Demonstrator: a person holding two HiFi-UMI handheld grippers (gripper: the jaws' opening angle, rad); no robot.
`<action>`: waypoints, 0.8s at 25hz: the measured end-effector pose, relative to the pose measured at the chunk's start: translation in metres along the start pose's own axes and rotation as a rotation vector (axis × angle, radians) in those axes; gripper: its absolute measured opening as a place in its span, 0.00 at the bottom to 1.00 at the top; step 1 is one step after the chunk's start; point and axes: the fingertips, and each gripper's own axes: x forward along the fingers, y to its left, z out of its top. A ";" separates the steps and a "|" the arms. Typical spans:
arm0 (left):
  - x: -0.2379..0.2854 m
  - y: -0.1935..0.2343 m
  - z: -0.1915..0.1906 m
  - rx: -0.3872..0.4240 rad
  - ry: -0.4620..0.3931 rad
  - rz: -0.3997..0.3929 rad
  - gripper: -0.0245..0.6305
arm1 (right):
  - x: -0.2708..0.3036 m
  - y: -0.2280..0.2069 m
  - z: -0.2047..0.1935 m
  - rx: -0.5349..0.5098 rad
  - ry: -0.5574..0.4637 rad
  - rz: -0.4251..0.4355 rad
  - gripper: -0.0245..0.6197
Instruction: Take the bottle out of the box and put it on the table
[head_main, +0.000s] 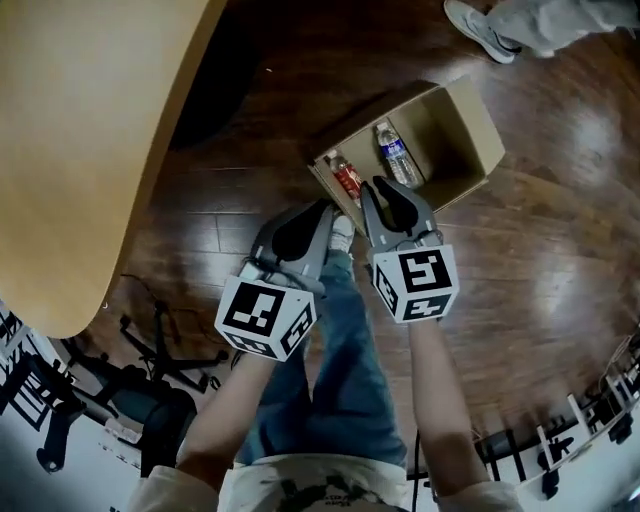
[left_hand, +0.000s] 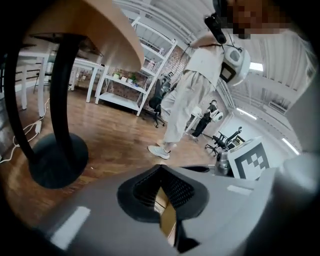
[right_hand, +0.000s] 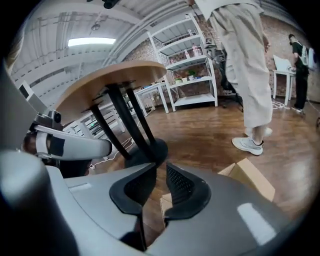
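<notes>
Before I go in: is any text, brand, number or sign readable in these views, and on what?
No readable text in any view.
Red label on the red-labelled bottle in the box: too small to read.
Blue-and-white label on the blue-labelled bottle: too small to read.
Marker cubes: black-and-white square patterns only, no words.

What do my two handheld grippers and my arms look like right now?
Both the left gripper and right gripper have grey moulded bodies, black ribbed jaw pads and a white cube with black square markers. Forearms are bare below cream short sleeves.
</notes>
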 end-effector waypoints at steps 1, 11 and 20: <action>0.007 0.005 -0.006 0.000 0.008 -0.001 0.04 | 0.008 -0.004 -0.009 0.004 0.012 0.001 0.13; 0.065 0.031 -0.063 -0.001 0.059 -0.049 0.04 | 0.080 -0.037 -0.094 0.027 0.092 0.015 0.15; 0.115 0.069 -0.143 -0.005 0.136 -0.045 0.04 | 0.149 -0.074 -0.186 -0.015 0.185 0.032 0.17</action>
